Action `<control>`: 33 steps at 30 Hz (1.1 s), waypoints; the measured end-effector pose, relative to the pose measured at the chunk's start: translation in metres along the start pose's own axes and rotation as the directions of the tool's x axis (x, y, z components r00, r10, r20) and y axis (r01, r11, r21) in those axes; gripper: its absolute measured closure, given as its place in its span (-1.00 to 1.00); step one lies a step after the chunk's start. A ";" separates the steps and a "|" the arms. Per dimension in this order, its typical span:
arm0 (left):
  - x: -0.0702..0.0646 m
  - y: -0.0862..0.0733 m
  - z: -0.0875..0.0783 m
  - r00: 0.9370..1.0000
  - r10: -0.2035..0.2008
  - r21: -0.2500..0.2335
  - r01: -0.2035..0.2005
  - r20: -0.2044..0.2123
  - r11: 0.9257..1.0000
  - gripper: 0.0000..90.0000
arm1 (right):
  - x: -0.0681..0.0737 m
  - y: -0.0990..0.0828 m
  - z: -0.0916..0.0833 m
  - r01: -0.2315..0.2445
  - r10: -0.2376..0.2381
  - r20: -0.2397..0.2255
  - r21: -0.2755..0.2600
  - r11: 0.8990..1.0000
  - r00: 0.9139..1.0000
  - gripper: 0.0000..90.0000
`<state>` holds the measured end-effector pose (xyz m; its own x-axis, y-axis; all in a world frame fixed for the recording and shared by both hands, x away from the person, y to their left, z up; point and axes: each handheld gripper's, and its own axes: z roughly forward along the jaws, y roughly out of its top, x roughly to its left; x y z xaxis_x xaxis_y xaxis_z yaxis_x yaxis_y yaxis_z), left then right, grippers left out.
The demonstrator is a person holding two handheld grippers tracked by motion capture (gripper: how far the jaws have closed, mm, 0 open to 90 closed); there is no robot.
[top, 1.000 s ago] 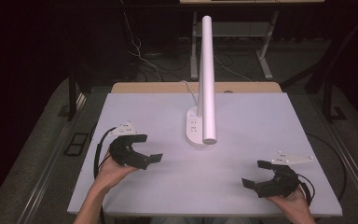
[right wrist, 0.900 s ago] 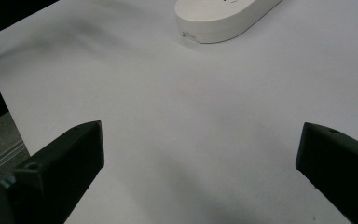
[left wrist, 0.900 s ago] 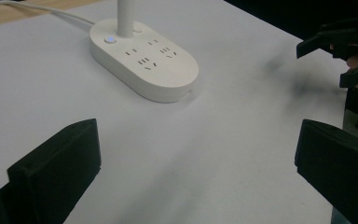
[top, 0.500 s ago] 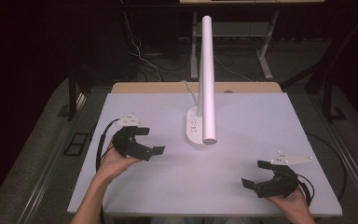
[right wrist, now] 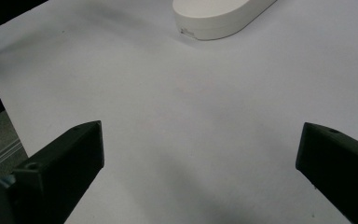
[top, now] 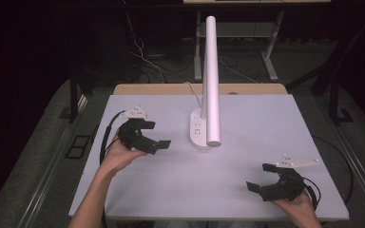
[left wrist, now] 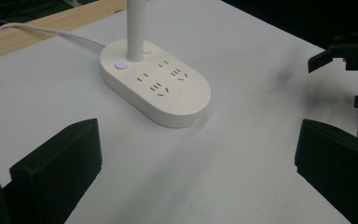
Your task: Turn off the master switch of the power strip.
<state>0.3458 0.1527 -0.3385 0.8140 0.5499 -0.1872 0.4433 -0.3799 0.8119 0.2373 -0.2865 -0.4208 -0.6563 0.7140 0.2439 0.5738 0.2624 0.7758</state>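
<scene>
A white desk lamp stands mid-table, with a tall tube [top: 210, 76] on an oval base [top: 197, 133] that carries sockets. My left gripper [top: 155, 135] is open just left of that base and holds nothing. In the left gripper view the base [left wrist: 156, 88] lies ahead between the wide jaws of the left gripper [left wrist: 198, 156], a small blue-lit button [left wrist: 120, 65] on it. My right gripper [top: 261, 177] is open and holds nothing near the front right of the table. In the right gripper view it [right wrist: 200, 154] points toward the base [right wrist: 219, 16] over bare surface.
The white tabletop [top: 247, 118] has a wooden strip [top: 199, 89] along its far edge. The lamp's white cable [left wrist: 42, 32] runs off toward that strip. Dark floor and cables lie beyond the table. The right gripper [left wrist: 349, 51] shows at the right edge of the left gripper view.
My left gripper has moved away from the person and slightly right, closer to the lamp base. The right gripper has stayed in place.
</scene>
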 end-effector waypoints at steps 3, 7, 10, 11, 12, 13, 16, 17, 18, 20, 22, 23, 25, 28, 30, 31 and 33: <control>0.003 0.004 0.004 1.000 0.007 0.007 -0.007 0.002 1.000 -1.00 | 0.001 0.000 0.000 -0.007 0.007 0.003 0.003 1.000 1.000 -0.99; 0.005 0.010 0.008 1.000 0.019 0.022 -0.019 0.000 1.000 -1.00 | 0.001 0.000 0.000 -0.003 0.003 0.005 -0.001 1.000 1.000 -0.99; 0.007 0.015 0.010 1.000 0.031 0.032 -0.031 -0.002 0.999 -1.00 | 0.000 -0.001 0.000 -0.001 0.001 0.007 0.001 1.000 1.000 -0.99; 0.007 0.017 0.011 1.000 0.031 0.031 -0.031 -0.002 0.999 -1.00 | 0.000 -0.001 -0.001 -0.002 0.002 0.008 0.000 1.000 1.000 -0.99; 0.007 0.019 0.012 1.000 0.029 0.033 -0.029 -0.002 0.999 -1.00 | 0.000 -0.001 -0.001 -0.006 0.006 0.007 0.001 1.000 1.000 -0.99; 0.008 0.021 0.013 1.000 0.030 0.035 -0.030 -0.003 0.999 -1.00 | 0.000 -0.001 -0.001 -0.008 0.008 0.007 0.001 1.000 1.000 -0.99; 0.010 0.026 0.016 0.999 0.039 0.043 -0.039 -0.002 0.998 -1.00 | -0.001 -0.001 -0.001 -0.005 0.005 0.007 -0.002 1.000 1.000 -0.99; 0.011 0.028 0.017 0.999 0.041 0.049 -0.040 -0.004 0.998 -1.00 | -0.001 -0.001 -0.001 -0.006 0.006 0.007 -0.002 1.000 1.000 -0.99; 0.011 0.030 0.018 0.999 0.042 0.051 -0.041 -0.004 0.998 -1.00 | -0.001 -0.001 -0.001 -0.006 0.006 0.008 -0.002 1.000 1.000 -0.99; 0.013 0.033 0.020 0.999 0.045 0.054 -0.045 -0.001 0.998 -1.00 | -0.001 -0.001 -0.001 -0.006 0.006 0.007 -0.001 1.000 1.000 -0.99; 0.014 0.035 0.023 0.999 0.046 0.054 -0.046 0.000 0.997 -1.00 | -0.001 -0.001 -0.001 -0.005 0.005 0.007 -0.002 1.000 1.000 -0.99; 0.015 0.036 0.024 0.999 0.051 0.058 -0.051 0.002 0.997 -1.00 | -0.001 -0.001 -0.001 -0.005 0.005 0.008 -0.002 1.000 1.000 -0.99; 0.016 0.038 0.027 0.999 0.048 0.062 -0.048 0.001 0.997 -1.00 | -0.001 -0.001 -0.001 -0.004 0.004 0.009 -0.003 1.000 1.000 -0.99; 0.019 0.041 0.031 0.999 0.052 0.071 -0.052 0.001 0.996 -1.00 | -0.002 -0.001 -0.001 -0.007 0.007 0.010 -0.003 1.000 1.000 -0.99; 0.021 0.043 0.034 0.998 0.058 0.079 -0.058 0.000 0.995 -1.00 | -0.002 -0.001 -0.002 -0.006 0.006 0.011 -0.004 1.000 1.000 -0.99; 0.022 0.044 0.035 0.998 0.058 0.082 -0.058 0.001 0.995 -1.00 | -0.002 -0.001 -0.002 -0.008 0.008 0.010 -0.003 1.000 1.000 -0.99; 0.023 0.045 0.039 0.999 0.048 0.076 -0.048 0.000 0.996 -1.00 | -0.002 -0.001 -0.002 -0.009 0.009 0.009 -0.004 1.000 1.000 -0.99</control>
<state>0.3994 0.1191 -0.3276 0.8341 0.5314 -0.1479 0.4312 -0.4610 0.7756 0.2368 -0.2894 -0.4212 -0.6468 0.7220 0.2458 0.5777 0.2533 0.7759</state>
